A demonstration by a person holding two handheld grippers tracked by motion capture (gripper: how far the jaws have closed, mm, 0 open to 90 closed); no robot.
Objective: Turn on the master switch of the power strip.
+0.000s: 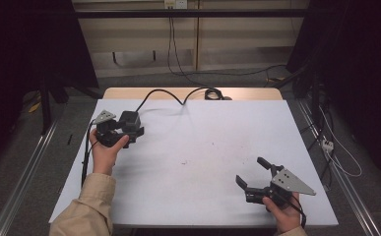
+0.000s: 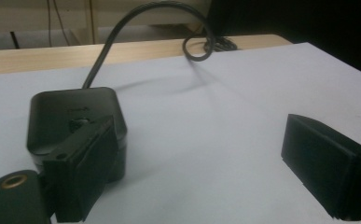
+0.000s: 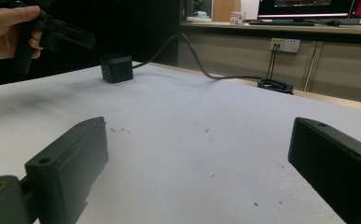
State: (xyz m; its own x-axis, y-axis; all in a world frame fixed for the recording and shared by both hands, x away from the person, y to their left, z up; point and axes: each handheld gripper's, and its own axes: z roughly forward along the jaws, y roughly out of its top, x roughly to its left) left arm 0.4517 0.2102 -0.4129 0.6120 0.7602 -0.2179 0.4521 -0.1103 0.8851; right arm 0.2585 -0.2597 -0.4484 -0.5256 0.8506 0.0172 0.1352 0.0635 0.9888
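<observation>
Tongs on the left [image 1: 129, 129] are standing wide open beside a black cube-shaped power adapter [image 1: 130, 119], holding nothing; in the left gripper view 1 jaw is sitting just in front of the adapter [image 2: 75, 123], the other well off to the side. The adapter is sitting at the far left of the white surface [image 1: 203, 147]. It is looking rigid and smooth, probably fairly light, so gripping across 2 opposite flat sides should be holding best. Its stiff black cable [image 1: 171, 93] is arching back to a coil [image 1: 212, 92] at the far edge and may be tugging against any lift. Right tongs [image 1: 254, 172] are resting open and empty, well apart.
</observation>
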